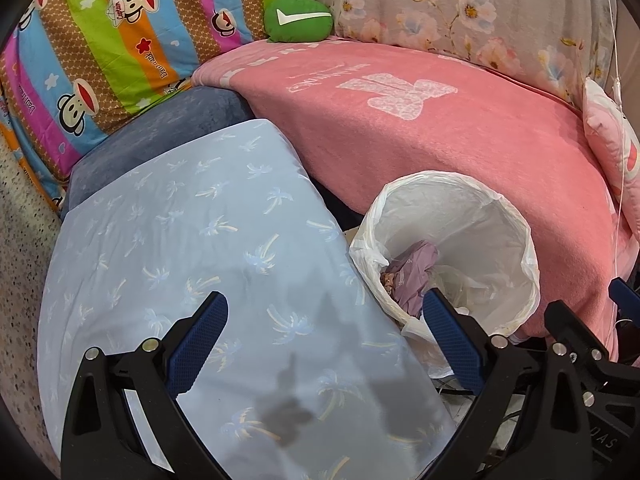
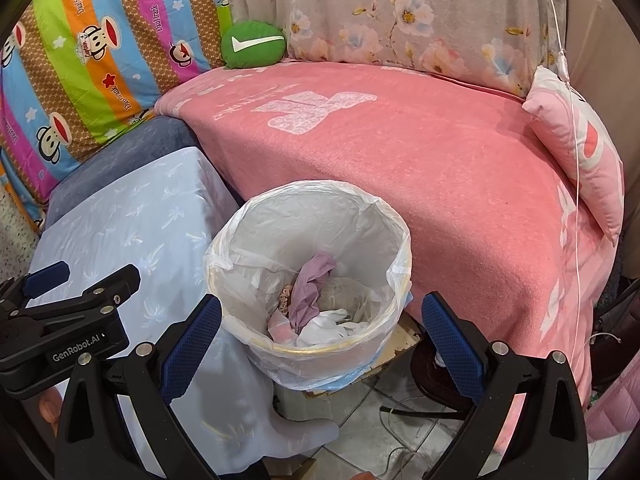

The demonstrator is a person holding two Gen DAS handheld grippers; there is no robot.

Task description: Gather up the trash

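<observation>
Pink blanket (image 2: 420, 168) fills the centre and right of both views, draped over a seat; a striped monkey-print quilt (image 2: 92, 60) stands at upper left, a flowered cushion (image 2: 400, 16) at top, a small green cushion (image 2: 253, 45) between them. A pink pillow (image 2: 580, 152) leans at the right edge with a thin white cord (image 2: 576, 160) hanging across it. A pale blue palm-print cloth (image 1: 192, 260) covers a block at lower left, a dark blue cushion (image 1: 160, 136) behind it.

Trash bin (image 2: 308, 280) with a white bag liner sits centre-low in the right wrist view, touching the blue cloth and just beside the blanket edge. Inside: crumpled purple wrapper (image 2: 308, 288), white tissue (image 2: 324, 328), clear plastic, a small brownish bit (too small to tell what). In the left wrist view the bin is at lower right, its near rim partly hidden by a blue finger pad.

Left gripper (image 1: 324, 316) is spread wide and empty, over the blue cloth and bin edge. Right gripper (image 2: 320, 320) is also spread wide, empty, its pads straddling the bin. The left gripper's body shows at lower left of the right view, cut off by the frame.

Tiled floor (image 2: 400, 432) with loose cables at the bottom; dark objects at lower right are hard to make out.
</observation>
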